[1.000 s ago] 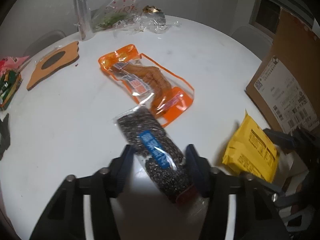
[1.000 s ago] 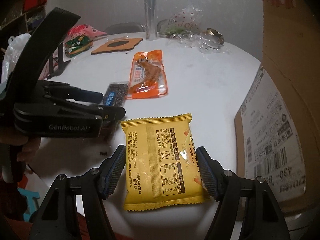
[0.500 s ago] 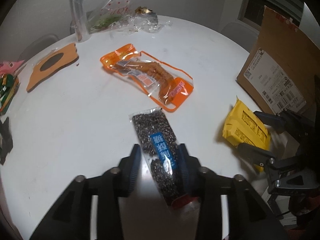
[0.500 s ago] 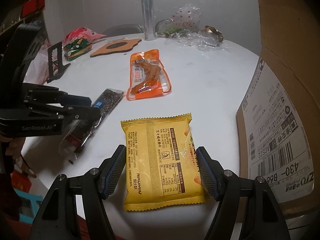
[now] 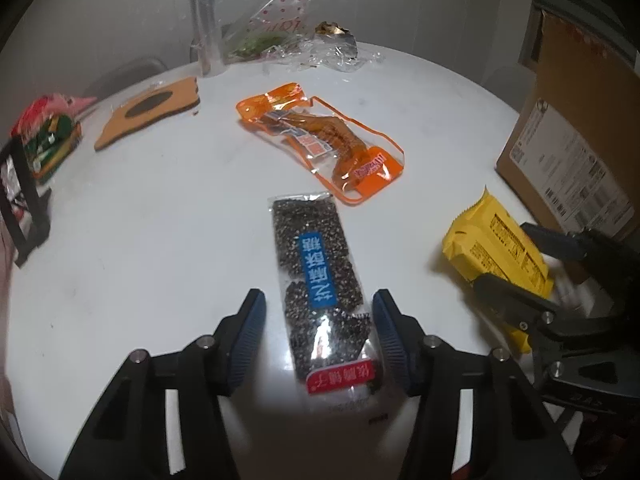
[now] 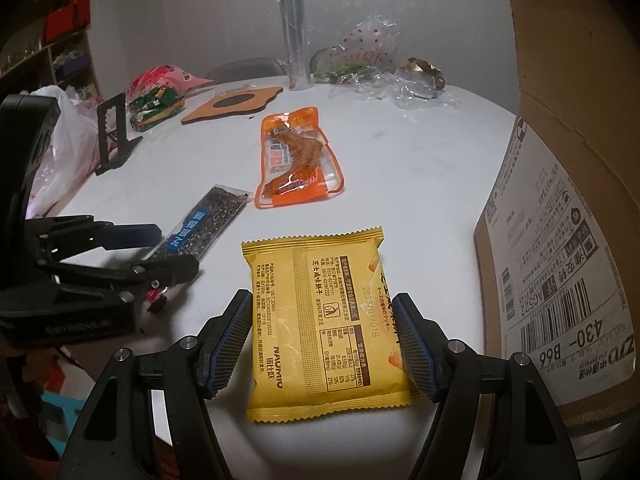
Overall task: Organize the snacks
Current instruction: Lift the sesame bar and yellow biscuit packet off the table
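A black sesame snack bar pack with a blue label (image 5: 320, 280) lies flat on the white round table (image 5: 160, 220), between the spread jaws of my left gripper (image 5: 318, 332), which is open and not touching it. The bar also shows in the right wrist view (image 6: 200, 228). A yellow snack pack (image 6: 320, 312) lies between the jaws of my right gripper (image 6: 322, 340), which is open around it; it also shows in the left wrist view (image 5: 496, 244). An orange chicken-leg pack (image 5: 320, 140) lies beyond the bar.
A large cardboard box (image 6: 560, 220) stands at the table's right edge. At the far side are a clear cylinder (image 6: 294, 60), crumpled plastic wrap (image 6: 380, 76), an orange cut-out board (image 5: 148, 108) and a red-green snack bag (image 5: 44, 136). A black stand (image 6: 114, 136) is at the left.
My left gripper opened and let go of the sesame bar, which now lies straight on the table between the jaws. The right gripper stays open around the yellow pack.
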`<state>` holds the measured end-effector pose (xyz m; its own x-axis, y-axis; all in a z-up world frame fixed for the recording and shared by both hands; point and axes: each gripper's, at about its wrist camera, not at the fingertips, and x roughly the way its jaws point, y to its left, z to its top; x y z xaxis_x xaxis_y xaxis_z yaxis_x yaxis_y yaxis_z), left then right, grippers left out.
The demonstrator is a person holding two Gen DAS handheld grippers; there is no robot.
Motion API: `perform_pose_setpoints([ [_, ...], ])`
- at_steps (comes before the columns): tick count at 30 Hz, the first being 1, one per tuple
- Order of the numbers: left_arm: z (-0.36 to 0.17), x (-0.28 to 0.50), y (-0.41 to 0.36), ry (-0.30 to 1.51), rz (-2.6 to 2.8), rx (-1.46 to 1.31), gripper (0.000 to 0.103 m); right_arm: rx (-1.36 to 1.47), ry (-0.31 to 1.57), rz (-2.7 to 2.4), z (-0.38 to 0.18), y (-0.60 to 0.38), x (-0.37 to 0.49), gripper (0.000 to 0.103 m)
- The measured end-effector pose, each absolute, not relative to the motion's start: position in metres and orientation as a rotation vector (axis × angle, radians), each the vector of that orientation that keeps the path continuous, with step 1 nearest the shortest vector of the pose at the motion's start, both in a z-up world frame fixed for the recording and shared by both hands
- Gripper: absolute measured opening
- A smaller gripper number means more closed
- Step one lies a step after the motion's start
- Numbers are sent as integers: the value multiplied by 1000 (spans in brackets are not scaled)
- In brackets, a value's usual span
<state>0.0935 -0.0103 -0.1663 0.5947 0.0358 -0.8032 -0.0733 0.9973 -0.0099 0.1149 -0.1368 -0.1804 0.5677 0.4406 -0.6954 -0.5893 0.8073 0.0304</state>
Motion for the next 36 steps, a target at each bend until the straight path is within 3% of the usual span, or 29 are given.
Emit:
perform_pose_setpoints([
  [1,-166,94,-11,929,63,-36,43,-212,751,610,-181,-137,115,68],
  [5,-166,94,-10,928,51,-28,40,-205,744,609,-181,-136,116,68],
  [36,-167,78,33,883,32,-86,41,-245,752,618,-182,-112,117,68],
])
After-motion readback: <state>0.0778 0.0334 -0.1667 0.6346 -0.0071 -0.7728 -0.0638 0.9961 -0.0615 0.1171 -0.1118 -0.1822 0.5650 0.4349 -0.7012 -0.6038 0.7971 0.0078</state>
